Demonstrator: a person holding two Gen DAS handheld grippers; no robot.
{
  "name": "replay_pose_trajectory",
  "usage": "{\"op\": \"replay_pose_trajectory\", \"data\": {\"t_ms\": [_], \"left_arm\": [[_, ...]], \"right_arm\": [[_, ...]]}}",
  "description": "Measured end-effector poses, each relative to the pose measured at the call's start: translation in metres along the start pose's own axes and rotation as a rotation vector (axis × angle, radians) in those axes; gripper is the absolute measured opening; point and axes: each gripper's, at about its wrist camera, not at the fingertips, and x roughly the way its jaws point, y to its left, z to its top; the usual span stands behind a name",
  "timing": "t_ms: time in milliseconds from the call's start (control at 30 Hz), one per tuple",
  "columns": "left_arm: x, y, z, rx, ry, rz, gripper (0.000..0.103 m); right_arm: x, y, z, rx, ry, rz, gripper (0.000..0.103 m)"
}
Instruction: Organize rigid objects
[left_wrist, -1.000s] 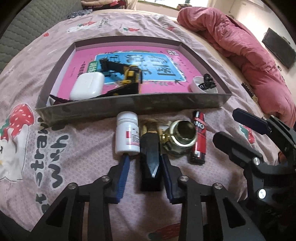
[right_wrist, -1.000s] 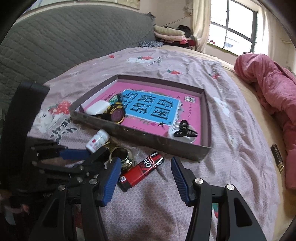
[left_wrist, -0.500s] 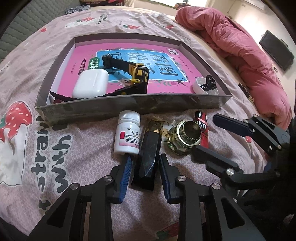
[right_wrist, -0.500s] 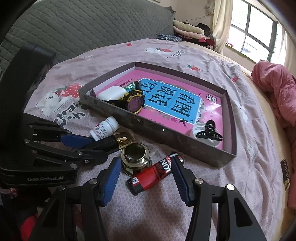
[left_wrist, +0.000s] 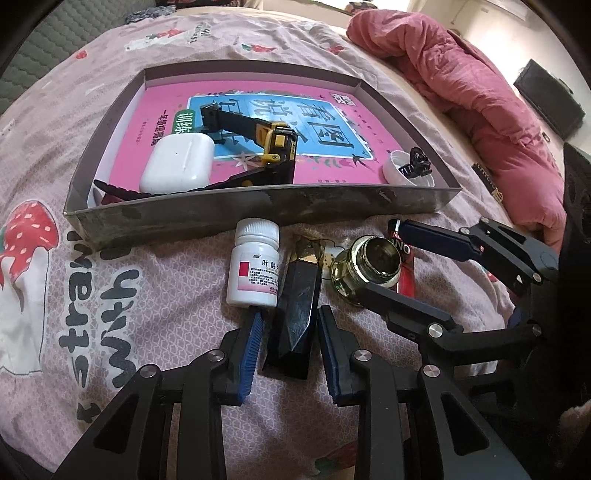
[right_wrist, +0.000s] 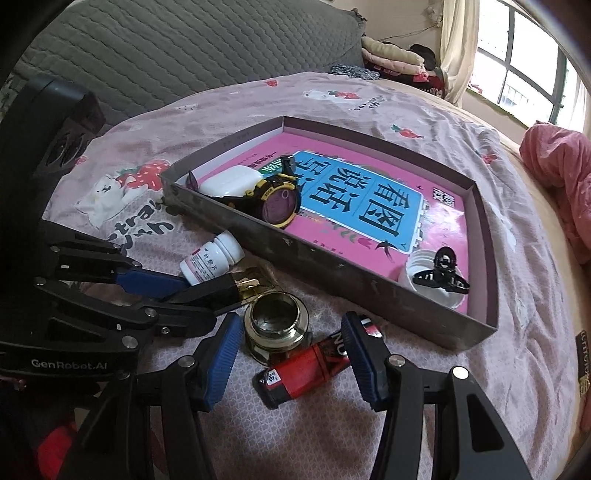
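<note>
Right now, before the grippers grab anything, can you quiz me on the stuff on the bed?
1. True or false: the watch lies in the tray.
2. Which thing lies between the fingers of the right gripper? A) lighter B) earbud case C) hair clip
3. Fill in: ___ things lie on the bed in front of the tray.

Key
1. True.
2. A.
3. Four: pill bottle, black bottle, jar and lighter.
</note>
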Motion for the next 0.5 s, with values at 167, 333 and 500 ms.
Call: {"op": "replay_pose_trajectory", "data": {"t_ms": [167, 333, 500], "left_arm": [[0.000, 0.001, 0.001, 0.022, 0.013, -0.008, 0.030], [0.002, -0.003, 0.001, 0.064, 0.022, 0.005, 0.030], [0.005, -0.008, 0.000, 0.090, 0.023, 0.021, 0.030]], "right_arm": [[0.005, 0.000, 0.001, -0.017, 0.018, 0.004, 0.056], [0.013, 0.007, 0.002, -0.070, 0.033, -0.024, 0.055], [0.019, 0.012, 0.003, -0.098, 0.046, -0.010, 0.040]]}}
